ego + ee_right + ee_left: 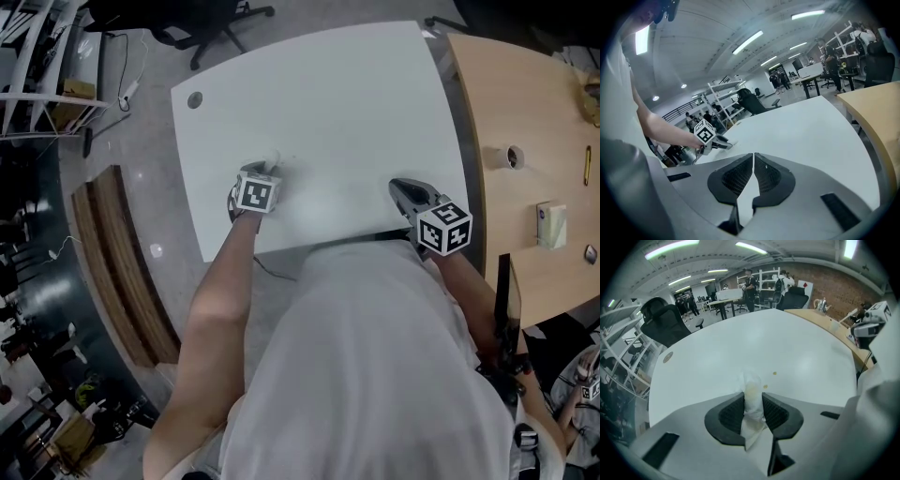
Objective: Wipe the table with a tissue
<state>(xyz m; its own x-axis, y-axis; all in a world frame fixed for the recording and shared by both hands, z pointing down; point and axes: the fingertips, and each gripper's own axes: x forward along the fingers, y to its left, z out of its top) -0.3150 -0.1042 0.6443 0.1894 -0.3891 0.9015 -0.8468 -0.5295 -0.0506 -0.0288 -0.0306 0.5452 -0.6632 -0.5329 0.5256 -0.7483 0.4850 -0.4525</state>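
Wiping step on. My left gripper [753, 398]: jaws pinch tissue [752, 380] tight. Tissue tip points down at white bench [717, 343], looks pressed on it. Yellowish stain on tissue. Two small brown spots [775, 373] on bench, just past tissue. My right gripper [753, 161]: jaws closed together, nothing in them, over bench near its edge. Next, I think: push tissue over spots, press flat, grip firm so it does not slip.

In the head view the person's shirt [375, 356] covers the near edge of the table [319, 103]. On the table, the tissue [752, 394] at the left gripper [265, 172] blurs into the white top at its far end. Two specks [774, 373] just beyond it are too small to identify.
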